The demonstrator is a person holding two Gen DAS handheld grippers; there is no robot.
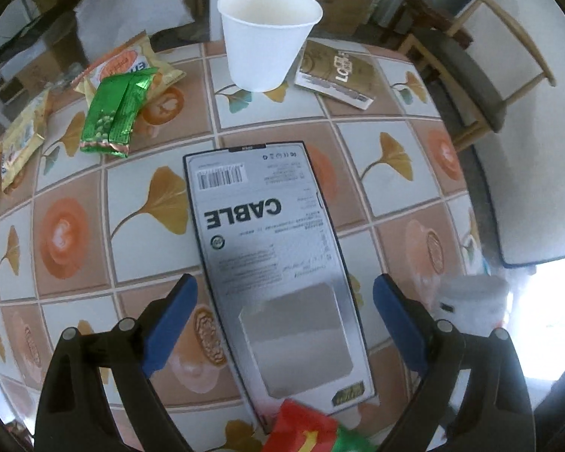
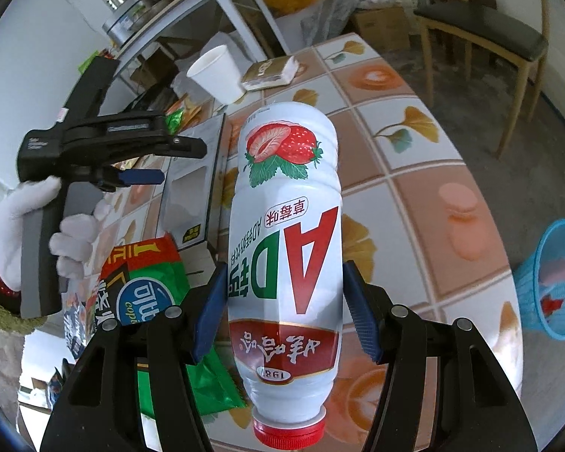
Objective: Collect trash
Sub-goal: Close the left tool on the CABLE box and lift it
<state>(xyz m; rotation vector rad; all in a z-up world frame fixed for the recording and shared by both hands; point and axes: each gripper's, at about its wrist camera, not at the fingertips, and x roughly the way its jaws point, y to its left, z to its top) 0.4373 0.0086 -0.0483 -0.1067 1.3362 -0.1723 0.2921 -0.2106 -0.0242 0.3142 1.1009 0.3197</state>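
A: Bottle [image 2: 286, 241] at centre frame in the right view, cap toward the lens, clamped at its waist between the blue pads of the right gripper [image 2: 282, 312]. Gripped mid-body, likely so as not to swing while carried.

B: Headed where?

A: Probably the blue basket [image 2: 553, 282] at the right edge, down on the floor beside the table [image 2: 414, 173]; something pink and red already in it.

B: And the left gripper [image 1: 284, 324]?

A: Spread wide, clasping nothing. Hangs pointing steeply down over the near end of the box [image 1: 271, 248] marked CABLE, which lies flat at centre frame in the left view. Pads either side of it, apart from its edges. Looks lined up for a pick across the short width.

B: Anything else left?

A: Cup [image 1: 269, 34] upright at top centre, gold packet [image 1: 335, 71] just beside it, green packet [image 1: 115, 113] at upper left, lying on other wrappers. Red-and-green bag [image 2: 143, 286] at lower left in the right view.
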